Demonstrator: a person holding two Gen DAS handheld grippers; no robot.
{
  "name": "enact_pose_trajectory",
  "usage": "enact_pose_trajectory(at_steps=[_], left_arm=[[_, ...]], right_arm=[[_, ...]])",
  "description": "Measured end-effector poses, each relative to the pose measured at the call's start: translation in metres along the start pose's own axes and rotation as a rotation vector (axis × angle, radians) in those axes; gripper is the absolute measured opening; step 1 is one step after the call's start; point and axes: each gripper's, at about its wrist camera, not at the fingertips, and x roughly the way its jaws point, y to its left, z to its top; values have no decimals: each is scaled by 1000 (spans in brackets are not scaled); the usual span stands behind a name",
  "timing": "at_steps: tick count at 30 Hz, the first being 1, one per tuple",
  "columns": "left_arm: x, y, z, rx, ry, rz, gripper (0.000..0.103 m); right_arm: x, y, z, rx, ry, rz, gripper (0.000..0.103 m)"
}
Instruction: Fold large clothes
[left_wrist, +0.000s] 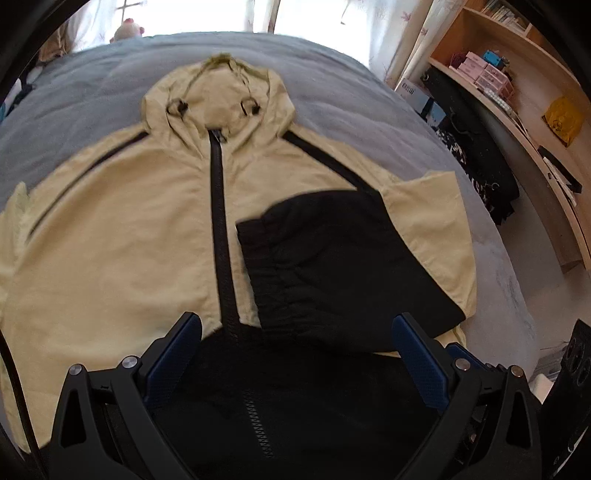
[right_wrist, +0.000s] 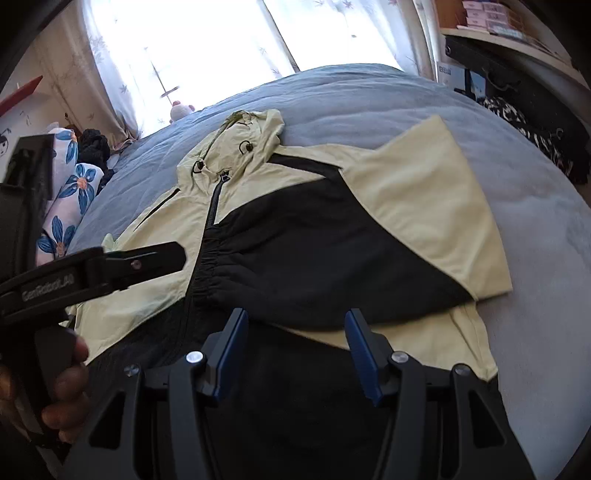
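A: So, where's the jacket (left_wrist: 122, 229)?

B: Flat on the grey bed (left_wrist: 351, 107), one sleeve (right_wrist: 314, 266) folded across. Thin, soft, probably slippery; I'd pinch the hem.

A: Grippers?

B: Left gripper (left_wrist: 295, 354) wide, right gripper (right_wrist: 295, 350) half-spread, both empty. Shelves stand beside the bed.

Jacket (left_wrist: 122, 236) flat on bed (left_wrist: 332, 96), sleeve (left_wrist: 332, 266) folded across.

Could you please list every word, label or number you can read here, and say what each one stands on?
"GenRobot.AI": on the side of the left gripper, seen from the right wrist.
Box by the shelf: printed word, too blurred to read.
Pink boxes on the shelf: labels too small.
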Motion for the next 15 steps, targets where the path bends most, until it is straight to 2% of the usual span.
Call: enact_pose_trajectory(at_steps=[6, 8, 11, 12, 14, 15], left_arm=[[34, 6, -2, -67, 72, -28, 101], [43, 10, -2, -90, 83, -44, 91], [58, 16, 0, -128, 100, -51, 59], [61, 16, 2, -132, 100, -59, 36], [67, 16, 6, -151, 117, -80, 33], [65, 14, 7, -148, 104, -80, 26]], right_arm=[[1, -14, -8, 31, 6, 3, 55], [3, -16, -9, 40, 11, 12, 55], [7, -18, -10, 43, 16, 17, 55], [8, -18, -10, 41, 16, 16, 55], [9, -18, -11, 40, 15, 12, 55], [8, -17, -11, 38, 12, 11, 55]])
